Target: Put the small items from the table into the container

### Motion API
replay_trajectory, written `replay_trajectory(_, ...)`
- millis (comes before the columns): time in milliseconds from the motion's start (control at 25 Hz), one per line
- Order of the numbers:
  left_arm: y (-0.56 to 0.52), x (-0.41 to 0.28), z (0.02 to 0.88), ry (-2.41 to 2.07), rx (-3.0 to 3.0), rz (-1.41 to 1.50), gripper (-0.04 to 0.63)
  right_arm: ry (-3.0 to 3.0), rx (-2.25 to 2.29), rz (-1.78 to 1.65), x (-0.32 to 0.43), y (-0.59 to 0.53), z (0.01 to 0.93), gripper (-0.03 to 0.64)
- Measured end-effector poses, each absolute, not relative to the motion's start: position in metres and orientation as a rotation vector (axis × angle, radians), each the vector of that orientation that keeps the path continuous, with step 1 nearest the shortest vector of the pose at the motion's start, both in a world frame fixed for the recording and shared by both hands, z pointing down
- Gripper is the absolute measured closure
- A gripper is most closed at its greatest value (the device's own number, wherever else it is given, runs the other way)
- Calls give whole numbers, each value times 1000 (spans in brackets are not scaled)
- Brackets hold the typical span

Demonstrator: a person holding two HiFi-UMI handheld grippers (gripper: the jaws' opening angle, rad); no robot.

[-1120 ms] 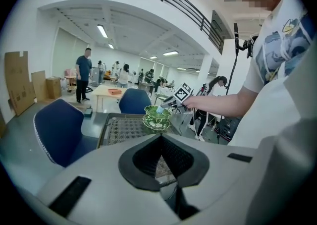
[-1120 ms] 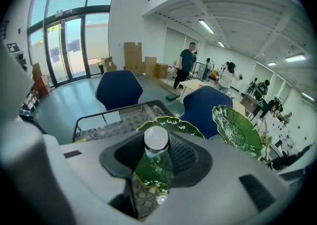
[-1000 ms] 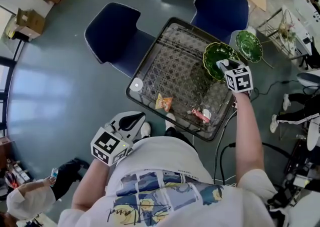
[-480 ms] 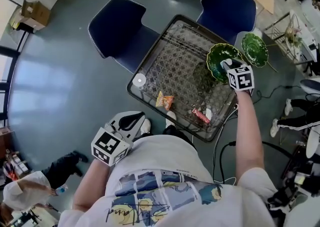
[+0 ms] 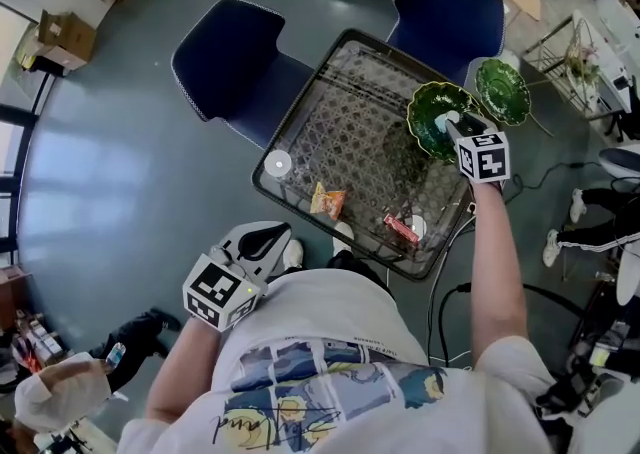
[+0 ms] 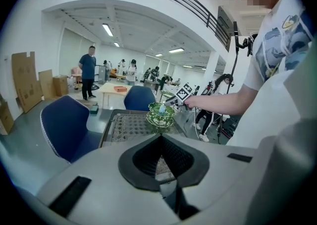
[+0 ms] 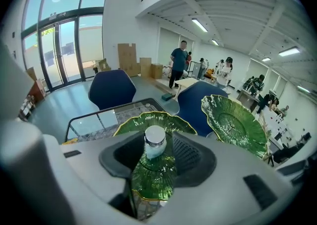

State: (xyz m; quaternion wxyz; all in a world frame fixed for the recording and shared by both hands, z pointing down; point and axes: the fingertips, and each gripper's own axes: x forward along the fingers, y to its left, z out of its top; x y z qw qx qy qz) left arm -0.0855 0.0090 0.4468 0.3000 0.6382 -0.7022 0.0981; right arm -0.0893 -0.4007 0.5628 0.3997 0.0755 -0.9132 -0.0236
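Across the middle of the head view lies a glass counter (image 5: 350, 117) with a patterned top and a dark rim, set at a slant. Two blue chairs (image 5: 225, 57) (image 5: 450, 7) stand at its upper left and upper right. On its right part sits a green leaf-shaped dish (image 5: 428, 107). A second green dish (image 5: 500, 90) stands just past the counter's upper right edge. The right hand-held gripper (image 5: 448, 126) reaches in from the lower right and hovers over the first dish. Its jaws are closed on a small bottle (image 7: 155, 142) with a pale cap, which stands upright between them, right above the dish's green surface. The left hand-held gripper (image 5: 268, 237) hangs low at the lower left of the frame, close to the person's body and off the counter. Its jaws are drawn nearly together with nothing between them. Along the counter's near edge lie an orange packet (image 5: 326, 203) and, to its right, a red packet (image 5: 402, 231) touching a small white round item (image 5: 416, 227). A white disc (image 5: 277, 163) rests near the counter's left corner, apart from the rest.
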Motion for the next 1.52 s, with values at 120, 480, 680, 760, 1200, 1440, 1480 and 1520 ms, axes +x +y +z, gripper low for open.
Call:
replay_trajectory(120, 13, -84, 445, -1844, 1718, 264, 588, -2312, 202, -54, -79, -389, 558, 460)
replay_trajectory(480, 12, -76, 450, -1776, 1805, 274, 588, -2305, 214, -20, -42, -351, 562, 460)
replay_trajectory(680, 27, -70, 453, -1737, 1833, 262, 588, -2276, 184, 32, -19, -302, 578, 460)
replay_trajectory(760, 35, -66, 455, -1722, 1847, 256, 587, -2264, 159, 49, -10, -275, 586, 460)
replay_trajectory(1200, 62, -50, 456, -1638, 1925, 254, 587, -2170, -54, 108, 11, -128, 631, 460)
replay_trajectory(1440, 91, -48, 462, -1638, 1909, 276, 588, -2126, -141, 166, 1, -70, 670, 460)
replay_trajectory(1480, 96, -49, 463, -1640, 1900, 279, 588, -2120, -142, 167, -3, -66, 677, 460)
replay_trajectory(1520, 102, -51, 465, -1642, 1891, 281, 588, -2114, -137, 169, -7, -65, 684, 460)
